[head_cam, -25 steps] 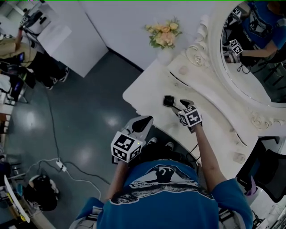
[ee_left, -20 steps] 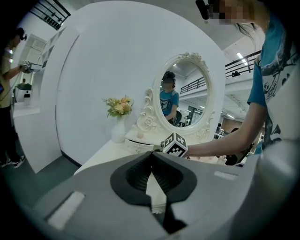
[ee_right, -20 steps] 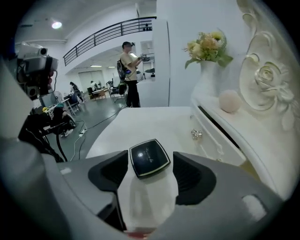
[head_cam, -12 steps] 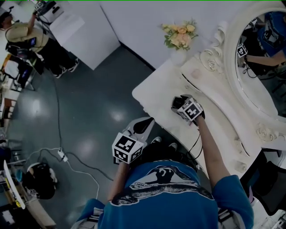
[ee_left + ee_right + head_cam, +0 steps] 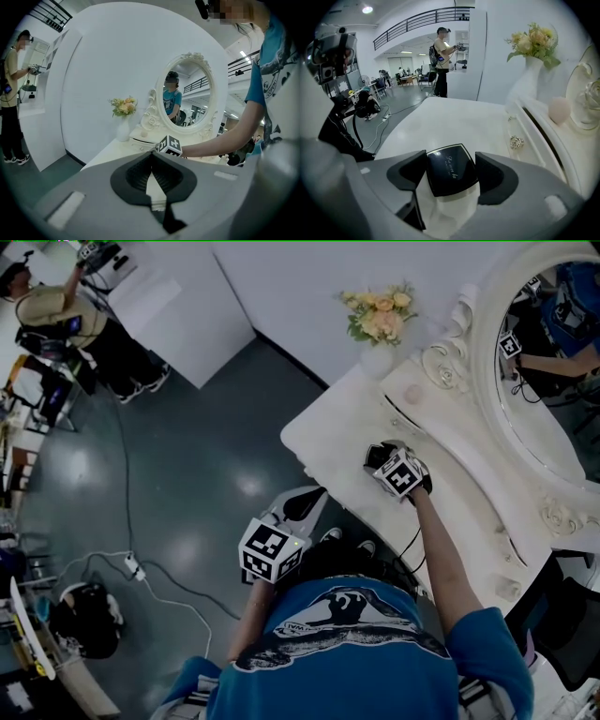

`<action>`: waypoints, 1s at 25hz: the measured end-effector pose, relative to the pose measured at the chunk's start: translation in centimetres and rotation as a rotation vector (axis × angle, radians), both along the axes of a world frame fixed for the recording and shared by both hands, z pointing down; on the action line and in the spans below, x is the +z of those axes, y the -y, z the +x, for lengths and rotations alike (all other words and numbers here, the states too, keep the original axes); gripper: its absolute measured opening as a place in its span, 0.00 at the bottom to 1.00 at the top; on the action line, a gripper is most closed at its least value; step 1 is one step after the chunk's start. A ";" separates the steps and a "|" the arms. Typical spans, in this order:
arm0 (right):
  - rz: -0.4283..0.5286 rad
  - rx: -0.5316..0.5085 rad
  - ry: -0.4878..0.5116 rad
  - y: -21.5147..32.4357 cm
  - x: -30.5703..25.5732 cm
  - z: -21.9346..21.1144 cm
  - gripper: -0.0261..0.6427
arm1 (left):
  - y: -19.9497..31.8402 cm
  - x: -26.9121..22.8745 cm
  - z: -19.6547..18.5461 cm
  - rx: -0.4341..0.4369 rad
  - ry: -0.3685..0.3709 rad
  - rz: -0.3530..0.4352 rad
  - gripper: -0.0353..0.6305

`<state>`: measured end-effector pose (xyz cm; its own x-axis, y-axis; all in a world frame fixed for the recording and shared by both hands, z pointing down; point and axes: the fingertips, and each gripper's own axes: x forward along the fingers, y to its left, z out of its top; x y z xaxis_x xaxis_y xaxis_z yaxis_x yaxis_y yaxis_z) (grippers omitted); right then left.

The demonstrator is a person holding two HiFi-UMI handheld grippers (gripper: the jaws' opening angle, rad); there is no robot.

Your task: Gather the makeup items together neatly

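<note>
A black square makeup compact (image 5: 452, 169) lies flat on the white dressing table (image 5: 337, 427). My right gripper (image 5: 450, 164) is lowered around it, one pad close on each side. Its jaws are closing, and I see no firm squeeze on the case. In the head view the right gripper (image 5: 383, 458) covers most of the compact (image 5: 376, 455). My left gripper (image 5: 302, 504) hangs off the table's front edge above the floor. In the left gripper view the left gripper (image 5: 151, 157) is shut, tips together and empty.
A white vase of flowers (image 5: 532, 70) stands at the table's back corner. A raised shelf under the oval mirror (image 5: 553, 362) carries a pink sponge (image 5: 559, 110). A small sparkly trinket (image 5: 516, 141) lies by the shelf edge. Another person stands far across the room (image 5: 47, 306).
My right gripper has moved forward and down over the compact, which earlier lay just ahead of it and now sits between the jaws. The left gripper has stayed put.
</note>
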<state>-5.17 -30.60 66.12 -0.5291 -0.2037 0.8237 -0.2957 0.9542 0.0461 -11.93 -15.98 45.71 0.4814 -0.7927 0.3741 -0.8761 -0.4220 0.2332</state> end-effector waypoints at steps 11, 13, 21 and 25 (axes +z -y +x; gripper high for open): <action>0.055 0.201 0.070 -0.5 -4.0 5.9 0.52 | 0.7 0.2 3.1 0.135 -0.009 -0.001 0.07; 0.061 0.254 0.064 -0.8 -4.4 8.0 0.52 | 0.8 0.2 4.0 0.174 -0.012 -0.002 0.07; 0.033 0.474 0.019 -3.8 -3.0 16.3 0.52 | 1.4 0.6 7.6 0.319 -0.018 -0.006 0.07; 0.015 0.538 0.010 -5.2 -2.2 17.8 0.52 | 1.6 0.7 9.2 0.380 -0.021 -0.010 0.07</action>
<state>12.67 -25.44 63.90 -0.3545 -0.4602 0.8140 -0.7434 0.6667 0.0532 -2.69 -17.57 46.41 0.7480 -0.5523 0.3680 -0.6525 -0.7136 0.2552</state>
